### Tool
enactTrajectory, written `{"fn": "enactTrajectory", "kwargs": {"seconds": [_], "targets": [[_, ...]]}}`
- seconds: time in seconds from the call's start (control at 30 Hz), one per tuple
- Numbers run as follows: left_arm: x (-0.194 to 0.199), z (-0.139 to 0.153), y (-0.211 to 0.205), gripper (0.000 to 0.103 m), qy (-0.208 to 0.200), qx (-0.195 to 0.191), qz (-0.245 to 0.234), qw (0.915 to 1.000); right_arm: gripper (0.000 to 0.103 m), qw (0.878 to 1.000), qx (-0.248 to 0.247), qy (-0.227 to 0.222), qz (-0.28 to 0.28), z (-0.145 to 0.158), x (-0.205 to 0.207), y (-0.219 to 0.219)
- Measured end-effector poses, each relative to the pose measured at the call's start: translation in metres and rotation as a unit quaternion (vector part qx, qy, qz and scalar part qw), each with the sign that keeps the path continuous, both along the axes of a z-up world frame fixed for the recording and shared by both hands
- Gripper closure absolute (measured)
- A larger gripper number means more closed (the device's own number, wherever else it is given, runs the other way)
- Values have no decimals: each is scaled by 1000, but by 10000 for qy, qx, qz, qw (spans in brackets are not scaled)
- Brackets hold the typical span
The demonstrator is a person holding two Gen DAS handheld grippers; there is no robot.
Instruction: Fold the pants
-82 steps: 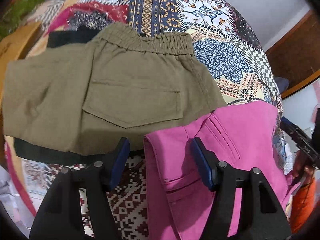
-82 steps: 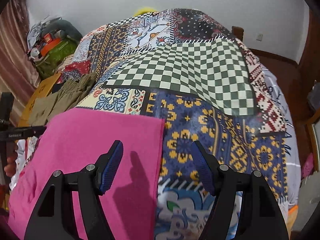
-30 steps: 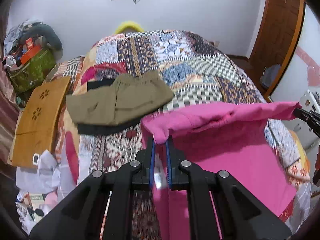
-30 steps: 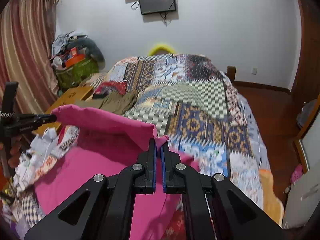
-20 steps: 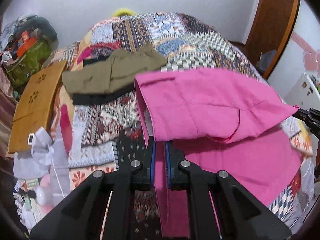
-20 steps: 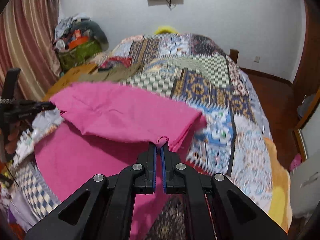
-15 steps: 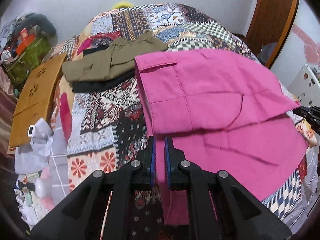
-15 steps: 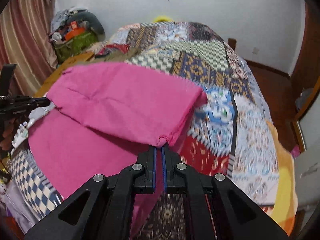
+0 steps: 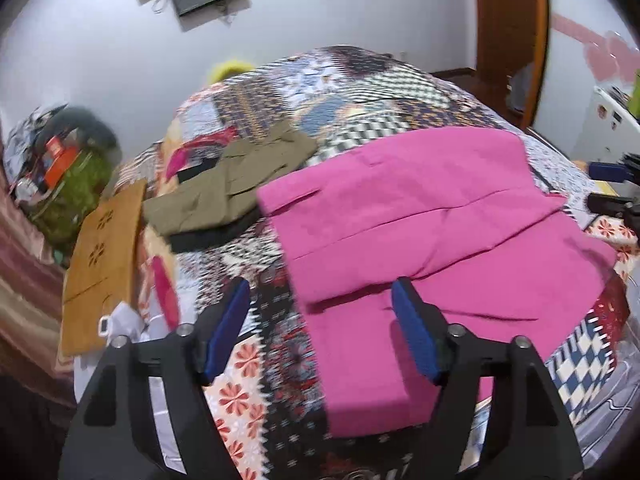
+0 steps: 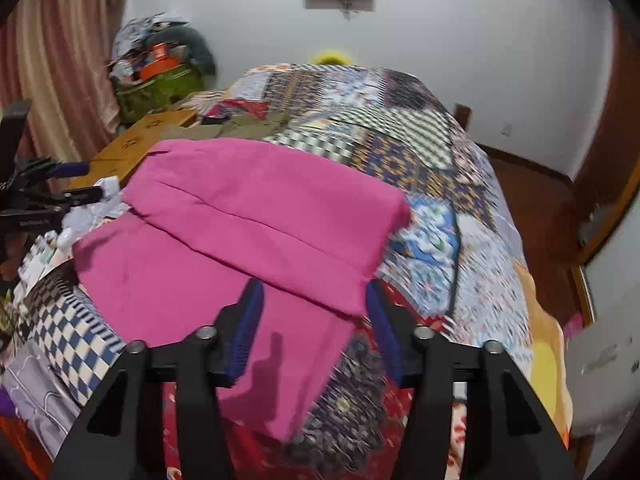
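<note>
The pink pants (image 9: 420, 220) lie on the patchwork bedspread (image 9: 360, 92), with their upper part folded over the lower part. They also show in the right wrist view (image 10: 248, 220). My left gripper (image 9: 320, 320) is open and empty, just above the near left edge of the fold. My right gripper (image 10: 314, 324) is open and empty, above the near right corner of the fold. Each gripper shows at the edge of the other's view: the right one (image 9: 612, 184) and the left one (image 10: 60, 184).
Folded olive pants (image 9: 232, 180) lie on dark cloth at the bed's left. A wooden board (image 9: 100, 260) leans beside them. A pile of bags (image 10: 160, 72) sits by the wall. White plastic and paper (image 9: 124, 320) hang at the bed's left edge.
Both grippers, shut on the pink pants' edge half a second ago, have opened and let go. The folded-over part now rests flat on the lower part.
</note>
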State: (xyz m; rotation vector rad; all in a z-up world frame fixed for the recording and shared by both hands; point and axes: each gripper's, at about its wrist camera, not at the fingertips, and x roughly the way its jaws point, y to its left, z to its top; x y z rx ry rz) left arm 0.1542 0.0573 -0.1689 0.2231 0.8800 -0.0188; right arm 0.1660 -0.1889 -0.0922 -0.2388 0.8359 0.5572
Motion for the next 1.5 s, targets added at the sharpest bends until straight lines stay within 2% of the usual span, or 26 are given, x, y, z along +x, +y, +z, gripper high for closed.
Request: {"fn": "enactTrajectory", "kwargs": {"seconds": [0.13,0.27,0.37,0.7,0.77,0.83,0.9,1.0,1.1,1.13,1.17,1.33,1.5], "targets": [[14,-9,-22,25,250,30,-354,9991,47,9986,-7,188,503,-7,9,33],[32,-33,-41,25,682,419,-665,9946,47,9945,-189,408,949,-25,17,61],[42,-46,-45,25,860,513,-787,9919,47,9914,-312,584,1126,-37,24,71],[70,-33,-30,25,920,-163,-635,9936,47,9855,-375,875,1406,-55,46,92],[71,-31,-30,27,900,-257,-658,9934,56,9863,-351,886,1347,-55,51,94],[69,-30,-32,28,883,-271,-727,9931,79,9871,-327,893,1290,-54,55,95],[66,-33,-37,30,883,-192,-817,9926,91,9885,-241,875,1212,-52,61,94],[63,-41,-44,43,890,154,-891,9919,94,9906,-27,803,1107,-43,62,91],[62,-40,-45,66,804,237,-812,9932,96,9921,109,648,1069,-31,60,88],[62,-37,-45,79,753,255,-764,9939,96,9923,136,601,1071,-28,58,87],[61,-33,-45,83,692,239,-722,9947,96,9926,150,544,1073,-23,56,86],[47,-4,-43,87,330,46,-748,9966,97,9930,247,354,1103,-6,44,79],[30,14,-44,89,199,-136,-818,9964,97,9932,475,275,1028,14,33,70]]}}
